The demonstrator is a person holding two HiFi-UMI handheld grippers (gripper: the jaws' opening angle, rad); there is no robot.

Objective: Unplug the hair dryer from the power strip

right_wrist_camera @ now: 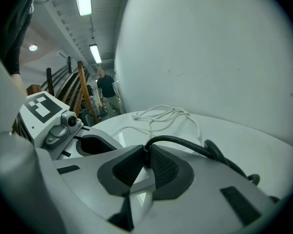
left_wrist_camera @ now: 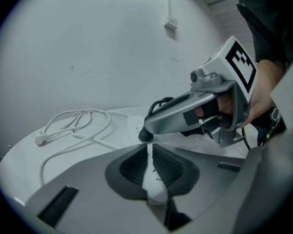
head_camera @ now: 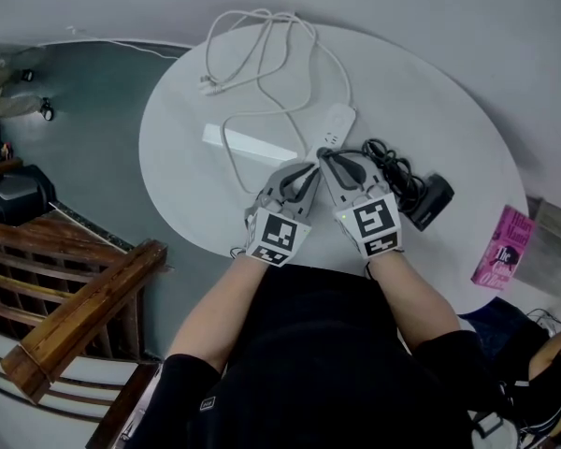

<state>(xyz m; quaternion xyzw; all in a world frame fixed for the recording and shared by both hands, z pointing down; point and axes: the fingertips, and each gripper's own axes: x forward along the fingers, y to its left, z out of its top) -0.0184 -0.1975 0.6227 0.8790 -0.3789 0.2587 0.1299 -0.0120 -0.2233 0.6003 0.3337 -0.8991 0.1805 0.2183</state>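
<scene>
The round white worktop [head_camera: 430, 110] carries one white power strip [head_camera: 337, 123], one black hair dryer [head_camera: 432, 199], and one flat white bar [head_camera: 248, 143]. There are two cords. The white cord [head_camera: 262, 54] runs from the strip in loose loops to the far edge. The black cord [head_camera: 390, 168] lies bunched between the strip and the hair dryer. The hair dryer lies near the right edge, well apart from the strip. One pink booklet [head_camera: 501, 248] shows just past the right edge.

Both grippers meet at the near end of the power strip, their tips just beside each other. The person's forearms come in over the near edge, angled toward one another, with each hand behind its marker cube.

The left gripper [head_camera: 309, 169] points toward the far right. In its own view the jaws [left_wrist_camera: 150, 165] are drawn almost together, pinching the white body of the power strip [left_wrist_camera: 154, 184]. The right gripper [left_wrist_camera: 145, 134] crosses in front, held in a hand [left_wrist_camera: 259, 96].

The right gripper [head_camera: 329, 160] points toward the far left. In its own view the jaws [right_wrist_camera: 145, 162] are closed tight on the end of the black cord [right_wrist_camera: 185, 145]. From there the cord arches out to the right. The plug itself cannot be made out between the pads. The white cord [right_wrist_camera: 166, 115] lies beyond.
</scene>
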